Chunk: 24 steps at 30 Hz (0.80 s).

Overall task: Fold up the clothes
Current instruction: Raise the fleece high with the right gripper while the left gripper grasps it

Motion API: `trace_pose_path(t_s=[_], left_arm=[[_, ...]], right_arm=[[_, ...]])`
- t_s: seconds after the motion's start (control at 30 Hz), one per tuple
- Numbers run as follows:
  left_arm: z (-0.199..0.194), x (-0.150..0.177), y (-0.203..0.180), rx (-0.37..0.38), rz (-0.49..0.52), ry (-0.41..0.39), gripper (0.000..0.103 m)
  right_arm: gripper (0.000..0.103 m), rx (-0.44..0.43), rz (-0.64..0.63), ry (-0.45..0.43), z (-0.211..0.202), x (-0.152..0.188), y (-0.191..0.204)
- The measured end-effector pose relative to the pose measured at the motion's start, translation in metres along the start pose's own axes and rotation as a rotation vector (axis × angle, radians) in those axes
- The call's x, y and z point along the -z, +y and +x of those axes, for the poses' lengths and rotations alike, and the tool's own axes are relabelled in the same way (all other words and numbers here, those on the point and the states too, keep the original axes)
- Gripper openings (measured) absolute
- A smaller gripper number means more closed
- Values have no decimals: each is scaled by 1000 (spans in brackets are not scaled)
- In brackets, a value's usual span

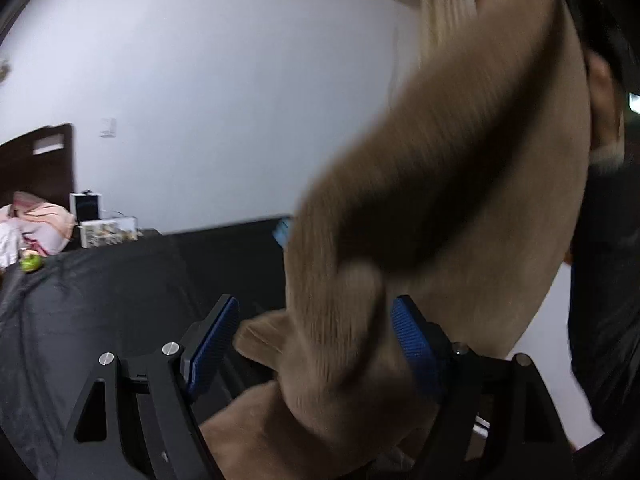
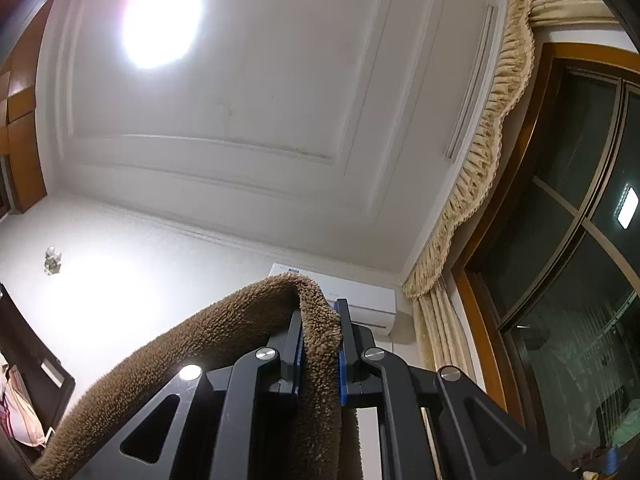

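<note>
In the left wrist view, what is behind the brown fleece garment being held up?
Behind the brown fleece garment a person's dark sleeve shows at the right, with white wall and the black bed cover at the left. Whatever lies directly behind the fabric is covered.

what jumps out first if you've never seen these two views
A fuzzy brown fleece garment fills the right half of the left wrist view, sagging between the left gripper's parted blue-padded fingers. In the right wrist view, the right gripper points at the ceiling, pinching a fold of that fleece, with a glaring white ceiling light at upper left. A black sheet-covered bed lies below.
</note>
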State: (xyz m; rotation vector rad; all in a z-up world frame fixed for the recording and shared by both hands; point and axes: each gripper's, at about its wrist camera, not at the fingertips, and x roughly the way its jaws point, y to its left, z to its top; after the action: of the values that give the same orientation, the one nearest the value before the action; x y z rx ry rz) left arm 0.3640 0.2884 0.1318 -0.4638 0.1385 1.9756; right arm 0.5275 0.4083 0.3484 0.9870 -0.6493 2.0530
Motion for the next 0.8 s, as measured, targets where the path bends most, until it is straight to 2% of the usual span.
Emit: trace_pose_path(t_s=[0.2, 0.37, 0.4, 0.47, 0.5, 0.53, 0.6, 0.73, 0.8], left_arm=[[17, 6, 10, 201, -49, 18, 83], [30, 2, 20, 235, -107, 34, 80], [32, 2, 19, 241, -103, 37, 74], [37, 1, 15, 251, -106, 54, 32], [39, 0, 14, 254, -110, 66, 25], [37, -4, 18, 230, -118, 56, 17], [32, -13, 26, 181, -132, 36, 15], [-19, -41, 58, 0, -195, -140, 15], [-60, -56, 63, -109, -198, -278, 15]], right_arm=[[11, 14, 12, 5, -1, 2, -12], [11, 26, 25, 15, -1, 5, -23], [11, 31, 23, 19, -1, 7, -25], [11, 44, 15, 30, 0, 11, -30], [11, 51, 11, 35, 0, 12, -32], [11, 57, 7, 40, 0, 14, -34], [11, 70, -1, 51, 1, 18, -39], [11, 95, -17, 72, 2, 25, -47], [11, 102, -19, 66, -1, 25, -49]])
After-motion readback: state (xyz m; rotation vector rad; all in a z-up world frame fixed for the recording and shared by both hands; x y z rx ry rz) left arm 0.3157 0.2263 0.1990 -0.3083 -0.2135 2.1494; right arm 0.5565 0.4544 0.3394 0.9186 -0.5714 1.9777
